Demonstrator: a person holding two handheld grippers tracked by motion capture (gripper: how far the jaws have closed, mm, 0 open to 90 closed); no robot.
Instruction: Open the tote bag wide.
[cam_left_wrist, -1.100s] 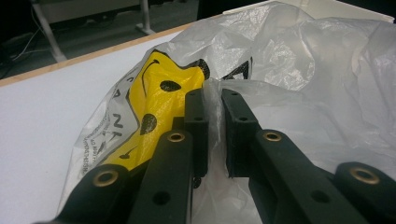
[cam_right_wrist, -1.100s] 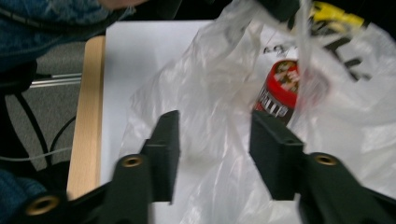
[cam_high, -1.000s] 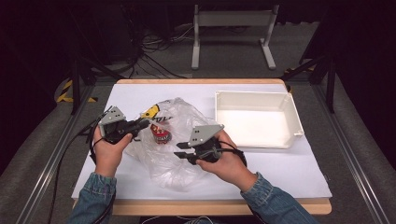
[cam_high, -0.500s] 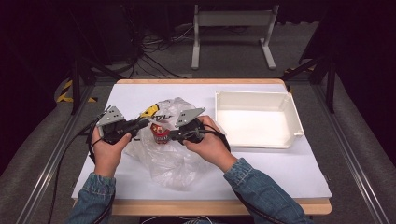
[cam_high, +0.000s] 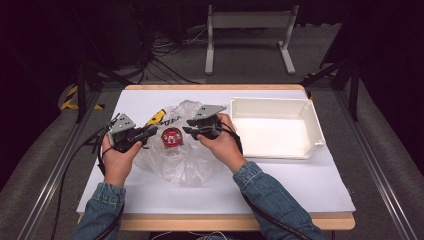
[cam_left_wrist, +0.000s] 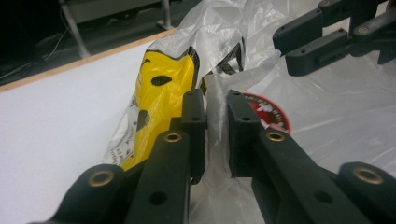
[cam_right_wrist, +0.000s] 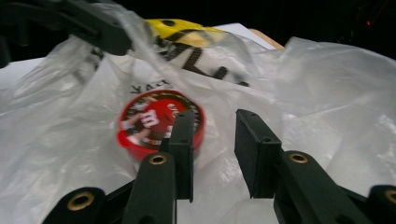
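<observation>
Since the earlier frames the right gripper (cam_high: 192, 129) had travelled left and farther across the table, from the near right part of the clear plastic bag (cam_high: 185, 160) up to a spot just right of the red round tin (cam_high: 170, 137). Its fingers (cam_right_wrist: 184, 140) had just been opening; in the right gripper view they stood apart over the bag film, released, with nothing pinched and the tin just beyond the left one.

Left gripper (cam_high: 148, 132) kept its place at the bag's left edge. Its fingers (cam_left_wrist: 196, 126) were clenched on a fold of bag film, seen pinched in the narrow gap in the left gripper view; they had eased open slightly, the film still between them.

Bag lay crumpled at centre-left of the white table (cam_high: 300, 185), between the two grippers. The tin sat inside it under the film. A yellow-and-black tool (cam_high: 156, 118) lay in the bag's far left part, just beyond the left gripper.

White tray (cam_high: 312, 142) stood right of the bag, just right of the right hand (cam_high: 222, 145).
</observation>
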